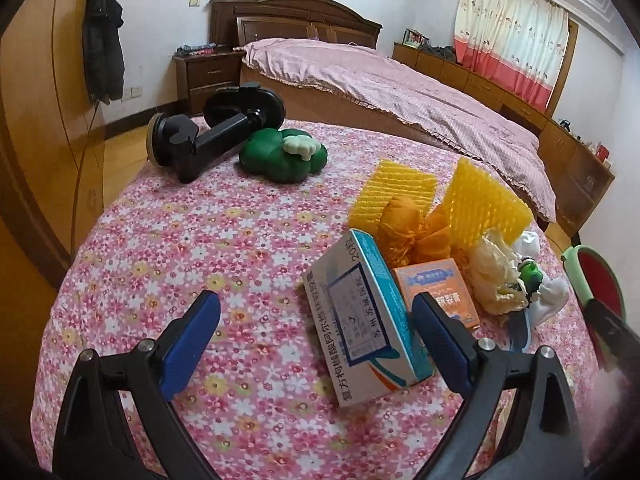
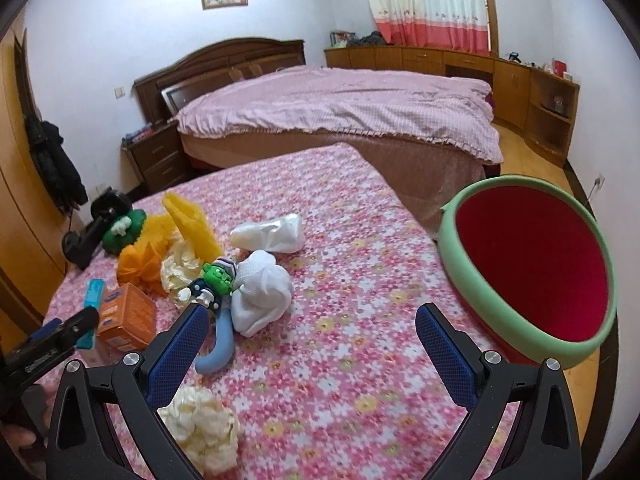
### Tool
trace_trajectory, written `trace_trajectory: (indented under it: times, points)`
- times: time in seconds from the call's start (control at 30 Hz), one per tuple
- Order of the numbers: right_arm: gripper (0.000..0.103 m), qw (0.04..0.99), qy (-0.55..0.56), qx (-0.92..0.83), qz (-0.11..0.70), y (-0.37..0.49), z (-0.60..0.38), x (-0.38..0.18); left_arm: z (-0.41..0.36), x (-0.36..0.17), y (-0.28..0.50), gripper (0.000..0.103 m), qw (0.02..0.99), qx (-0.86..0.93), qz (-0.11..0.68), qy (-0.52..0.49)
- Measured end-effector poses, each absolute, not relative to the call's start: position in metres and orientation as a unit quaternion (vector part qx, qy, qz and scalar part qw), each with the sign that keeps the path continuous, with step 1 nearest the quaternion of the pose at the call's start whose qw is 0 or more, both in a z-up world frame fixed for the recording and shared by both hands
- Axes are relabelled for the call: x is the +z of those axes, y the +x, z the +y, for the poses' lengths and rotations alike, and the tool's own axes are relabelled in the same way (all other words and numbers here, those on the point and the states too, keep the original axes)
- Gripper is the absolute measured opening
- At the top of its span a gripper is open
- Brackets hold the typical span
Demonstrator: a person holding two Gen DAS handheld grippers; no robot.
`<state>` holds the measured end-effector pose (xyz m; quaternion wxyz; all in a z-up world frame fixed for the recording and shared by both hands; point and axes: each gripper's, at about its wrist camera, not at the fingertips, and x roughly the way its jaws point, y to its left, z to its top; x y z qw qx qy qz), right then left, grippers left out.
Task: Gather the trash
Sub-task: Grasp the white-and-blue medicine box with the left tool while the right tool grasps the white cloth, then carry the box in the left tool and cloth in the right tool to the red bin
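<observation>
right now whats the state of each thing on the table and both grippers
left hand-held gripper: open, empty
right hand-held gripper: open, empty
blue medicine box: tilted, propped on orange box
bin: empty
crumpled tissue: loose on table
white sock: balled up

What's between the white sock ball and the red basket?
Nothing, just bare flowered cloth between the sock ball and the basket, seen from the right wrist.
</observation>
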<state>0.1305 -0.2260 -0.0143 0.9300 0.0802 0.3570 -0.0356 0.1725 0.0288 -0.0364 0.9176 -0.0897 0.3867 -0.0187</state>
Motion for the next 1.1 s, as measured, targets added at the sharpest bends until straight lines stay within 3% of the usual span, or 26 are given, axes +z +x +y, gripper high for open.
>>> trace_trajectory:
  times: [0.17,0.23,0.33,0.4,0.6,0.9,1.1]
  points:
    - [0.102,0.919,0.094,-0.014,0.384,0.151,-0.223,-0.028,0.036,-0.041,0.178,0.096,0.909,-0.036,0.400,-0.111]
    - [0.095,0.916,0.092,-0.005,0.391,0.157,-0.222,-0.031,0.039,-0.042,0.180,0.096,0.905,-0.038,0.407,-0.122]
    - [0.080,0.910,0.093,0.012,0.403,0.167,-0.221,-0.037,0.043,-0.044,0.178,0.096,0.899,-0.034,0.414,-0.139]
    - [0.063,0.907,0.093,0.021,0.410,0.172,-0.221,-0.040,0.044,-0.045,0.178,0.096,0.897,-0.024,0.416,-0.145]
    - [0.039,0.903,0.107,0.059,0.413,0.178,-0.220,-0.048,0.042,-0.060,0.185,0.090,0.890,0.042,0.442,-0.103]
    - [0.018,0.901,0.134,0.080,0.404,0.171,-0.230,-0.048,0.028,-0.070,0.193,0.089,0.892,0.049,0.444,-0.064]
    - [0.014,0.910,0.131,0.069,0.388,0.155,-0.235,-0.041,0.030,-0.071,0.194,0.084,0.896,0.045,0.438,-0.061]
